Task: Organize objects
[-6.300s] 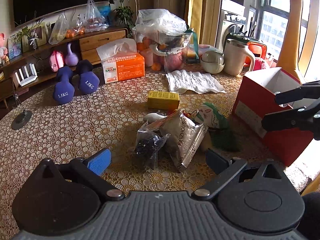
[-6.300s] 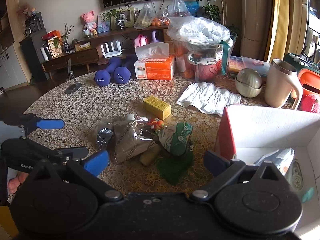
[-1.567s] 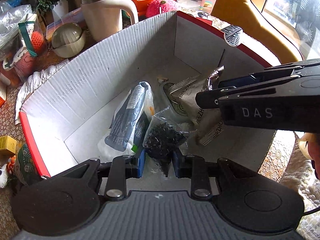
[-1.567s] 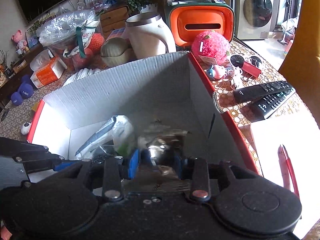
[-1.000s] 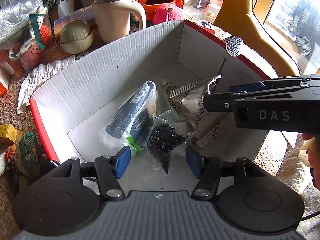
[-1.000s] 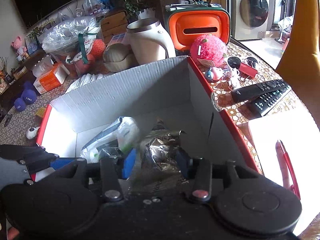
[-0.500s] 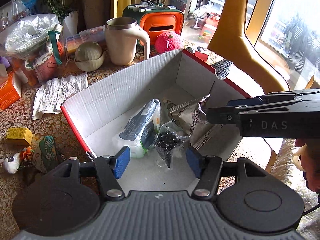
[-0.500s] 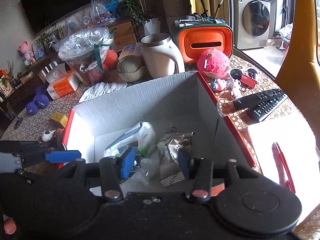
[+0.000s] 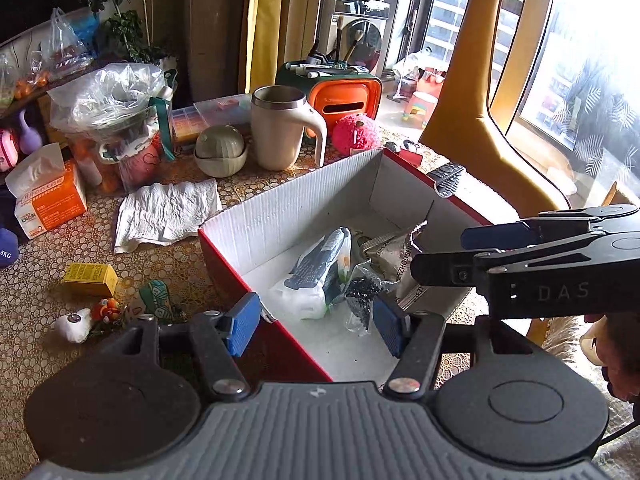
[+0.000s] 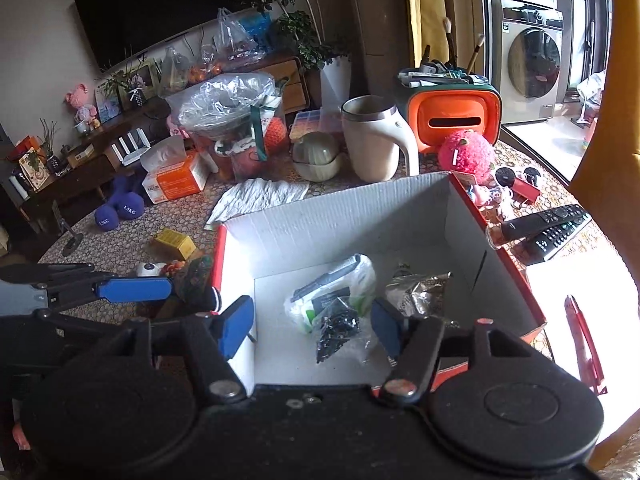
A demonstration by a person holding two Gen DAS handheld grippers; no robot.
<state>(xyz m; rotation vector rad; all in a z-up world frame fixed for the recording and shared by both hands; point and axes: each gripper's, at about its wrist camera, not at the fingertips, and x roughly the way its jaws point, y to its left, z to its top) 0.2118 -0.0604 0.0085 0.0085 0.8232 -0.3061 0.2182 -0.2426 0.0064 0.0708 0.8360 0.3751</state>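
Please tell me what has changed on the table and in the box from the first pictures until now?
The clear bag of black bits and the silver foil pouch went from the table into the red cardboard box. Both were let go: the left gripper is open, and the right gripper has just been opening, nothing between its fingers. The yellow box, green pouch and small toys stayed.

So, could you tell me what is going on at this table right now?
A person with two handheld grippers is tidying loose items into the red cardboard box. The foil packet and the small bag of black bits lie inside. The left gripper is open; the right gripper has just been opening. Both are empty.
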